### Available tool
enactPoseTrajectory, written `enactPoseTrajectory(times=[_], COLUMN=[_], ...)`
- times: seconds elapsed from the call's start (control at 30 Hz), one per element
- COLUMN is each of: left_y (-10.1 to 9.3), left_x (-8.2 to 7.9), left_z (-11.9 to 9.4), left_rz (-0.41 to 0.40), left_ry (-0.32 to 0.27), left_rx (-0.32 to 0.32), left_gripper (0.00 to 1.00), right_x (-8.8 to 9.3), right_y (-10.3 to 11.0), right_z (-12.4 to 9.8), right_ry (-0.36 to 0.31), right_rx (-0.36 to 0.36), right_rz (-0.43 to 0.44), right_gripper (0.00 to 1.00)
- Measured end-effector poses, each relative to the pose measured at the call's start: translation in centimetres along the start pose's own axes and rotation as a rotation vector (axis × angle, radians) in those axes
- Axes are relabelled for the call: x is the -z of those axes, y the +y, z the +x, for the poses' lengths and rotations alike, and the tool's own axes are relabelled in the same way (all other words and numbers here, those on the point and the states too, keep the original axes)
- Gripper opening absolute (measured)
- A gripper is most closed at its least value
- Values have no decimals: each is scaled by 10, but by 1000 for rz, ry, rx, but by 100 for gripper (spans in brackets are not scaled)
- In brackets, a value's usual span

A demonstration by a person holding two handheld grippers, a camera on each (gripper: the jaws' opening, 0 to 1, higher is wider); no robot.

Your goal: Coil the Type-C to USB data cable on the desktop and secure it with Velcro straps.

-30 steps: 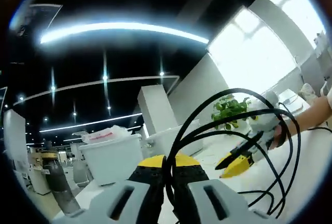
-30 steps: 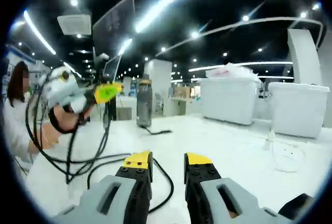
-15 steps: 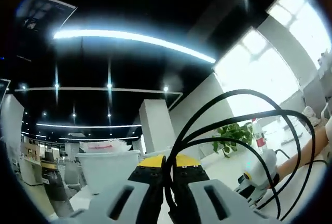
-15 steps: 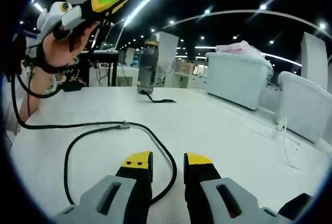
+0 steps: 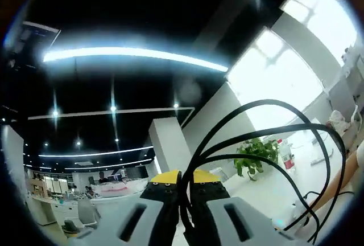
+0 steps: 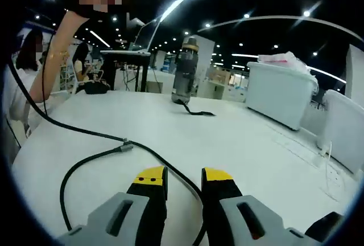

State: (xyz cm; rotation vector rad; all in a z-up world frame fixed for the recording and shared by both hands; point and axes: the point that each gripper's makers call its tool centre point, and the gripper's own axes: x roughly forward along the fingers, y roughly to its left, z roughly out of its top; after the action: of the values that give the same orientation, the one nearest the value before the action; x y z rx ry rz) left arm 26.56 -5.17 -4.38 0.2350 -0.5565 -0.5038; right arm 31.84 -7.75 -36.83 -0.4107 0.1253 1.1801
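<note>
In the left gripper view my left gripper [image 5: 181, 179] is shut on the black data cable [image 5: 267, 106]. Three loops of it arc up and to the right from the yellow-tipped jaws, raised against the ceiling. In the right gripper view the rest of the cable [image 6: 85, 133] drops from the person's raised arm [image 6: 57, 46] onto the white table [image 6: 244, 143]. It runs past a grey plug [image 6: 125, 143] and under the gap between my jaws. My right gripper [image 6: 183, 175] hovers low over the table, open, holding nothing. A black Velcro strap [image 6: 196, 111] lies farther back.
A dark water bottle [image 6: 185, 78] stands behind the strap. White bins [image 6: 281, 92] sit at the right, with a thin white cable [image 6: 327, 155] on the table near them. People sit at the far left [image 6: 23, 69]. A plant [image 5: 253, 158] and a bottle [image 5: 286, 154] stand at the back.
The right view has dropped lower and closer to the cable's plug. The left hand with the coil has risen toward the top of that view. The left view now points more at the ceiling.
</note>
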Motion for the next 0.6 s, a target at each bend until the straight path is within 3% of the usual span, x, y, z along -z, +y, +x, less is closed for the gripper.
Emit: enactPoseTrajectory(times=[0.1, 0.17, 0.27, 0.43, 0.5, 0.6], left_y=[15, 20, 13, 6, 6, 3], left_x=[-14, -21, -21, -10, -7, -6], left_z=[7, 10, 7, 1, 1, 1], left_rz=[19, 24, 36, 35, 22, -18], left_ry=[-1, -3, 2, 18, 18, 10], left_rx=[-24, -28, -13, 8, 17, 37], left_gripper=[6, 6, 6, 6, 6, 6], right_x=[-8, -11, -16, -27, -28, -24], right_y=[22, 30, 20, 10, 4, 3], right_z=[0, 2, 12, 24, 32, 40], right_ry=[-23, -12, 19, 8, 30, 52], right_rx=[-85, -101, 1, 55, 72, 78], right_rz=[2, -21, -171, -162, -270, -300], right_gripper=[23, 23, 23, 18, 18, 18])
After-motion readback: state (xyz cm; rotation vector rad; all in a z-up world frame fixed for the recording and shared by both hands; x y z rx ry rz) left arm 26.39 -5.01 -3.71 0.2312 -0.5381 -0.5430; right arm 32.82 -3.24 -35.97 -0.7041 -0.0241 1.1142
